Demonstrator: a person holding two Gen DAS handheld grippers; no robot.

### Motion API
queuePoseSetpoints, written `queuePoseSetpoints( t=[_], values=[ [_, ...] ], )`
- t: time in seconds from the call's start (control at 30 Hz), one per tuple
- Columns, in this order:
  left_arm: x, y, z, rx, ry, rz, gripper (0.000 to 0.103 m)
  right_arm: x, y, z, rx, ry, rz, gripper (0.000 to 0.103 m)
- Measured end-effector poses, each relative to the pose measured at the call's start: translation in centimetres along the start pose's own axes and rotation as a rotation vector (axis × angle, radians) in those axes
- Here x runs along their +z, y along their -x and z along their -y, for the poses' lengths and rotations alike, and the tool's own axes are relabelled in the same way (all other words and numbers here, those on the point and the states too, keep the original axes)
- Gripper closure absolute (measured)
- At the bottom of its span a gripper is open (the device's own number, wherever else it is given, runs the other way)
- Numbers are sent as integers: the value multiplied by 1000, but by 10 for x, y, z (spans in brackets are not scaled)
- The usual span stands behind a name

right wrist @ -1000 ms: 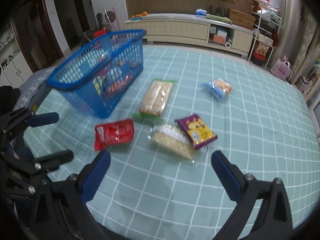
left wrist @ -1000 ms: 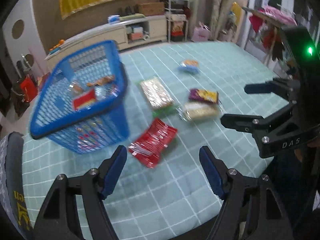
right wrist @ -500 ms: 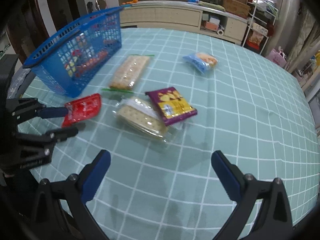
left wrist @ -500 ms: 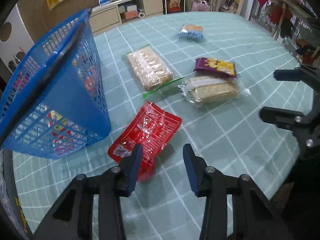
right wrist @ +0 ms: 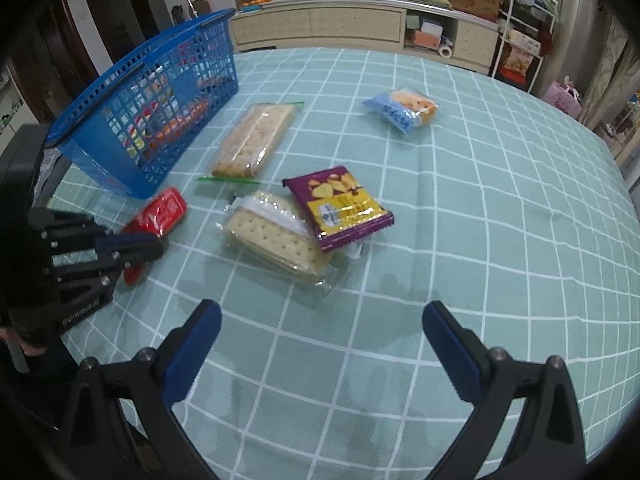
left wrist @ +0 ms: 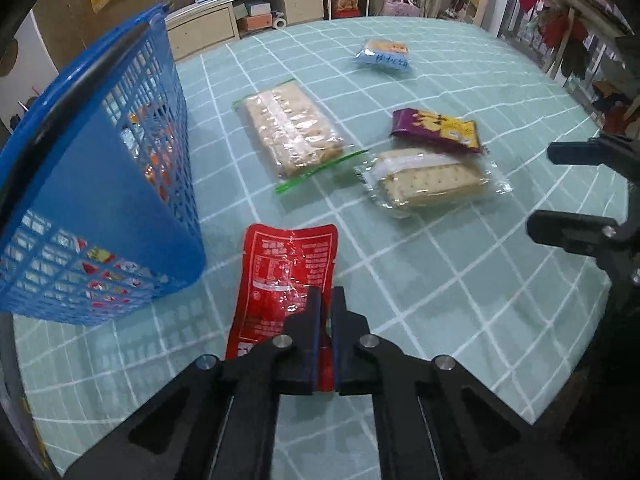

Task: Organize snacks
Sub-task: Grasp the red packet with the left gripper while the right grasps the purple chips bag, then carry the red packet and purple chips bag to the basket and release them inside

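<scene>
My left gripper (left wrist: 325, 312) is shut on the near edge of a red snack packet (left wrist: 286, 276) that lies on the green checked tablecloth beside the blue basket (left wrist: 96, 184); the packet also shows in the right wrist view (right wrist: 160, 212), with the left gripper (right wrist: 150, 246) on it. My right gripper (right wrist: 320, 336) is open and empty above the cloth, in front of a clear cracker pack (right wrist: 276, 240) and a purple chip bag (right wrist: 340, 204).
A zip bag of crackers (left wrist: 294, 128) lies past the red packet. A blue and orange snack bag (left wrist: 384, 54) lies farther back. The blue basket (right wrist: 152, 108) holds several snacks. The table edge is near both grippers. Cabinets stand behind the table.
My left gripper has come down to the red packet and closed its jaws on the packet's near edge. My right gripper has stayed open and moved a little toward the cracker pack.
</scene>
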State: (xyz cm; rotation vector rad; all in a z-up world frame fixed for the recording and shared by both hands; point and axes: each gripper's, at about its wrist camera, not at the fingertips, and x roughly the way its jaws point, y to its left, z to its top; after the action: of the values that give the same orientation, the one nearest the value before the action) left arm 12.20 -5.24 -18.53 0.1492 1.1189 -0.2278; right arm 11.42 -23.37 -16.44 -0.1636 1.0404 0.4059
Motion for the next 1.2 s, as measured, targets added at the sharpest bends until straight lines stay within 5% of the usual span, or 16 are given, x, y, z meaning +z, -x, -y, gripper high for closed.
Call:
queuePoseSetpoints(
  t=[0.37, 0.77, 1.03, 1.1, 1.2],
  values=[
    [5, 14, 18, -48, 93, 50, 102, 32, -2, 14, 44, 56, -23, 1],
    [32, 8, 21, -41, 133, 63, 102, 73, -49, 26, 94, 130, -108, 2],
    [37, -2, 16, -33, 142, 55, 102, 81, -77, 23, 180, 176, -167, 28],
    [37, -2, 16, -34, 141, 62, 102, 82, -76, 21, 200, 183, -163, 48],
    [37, 4, 17, -40, 143, 75, 102, 79, -69, 15, 173, 207, -147, 48]
  ],
)
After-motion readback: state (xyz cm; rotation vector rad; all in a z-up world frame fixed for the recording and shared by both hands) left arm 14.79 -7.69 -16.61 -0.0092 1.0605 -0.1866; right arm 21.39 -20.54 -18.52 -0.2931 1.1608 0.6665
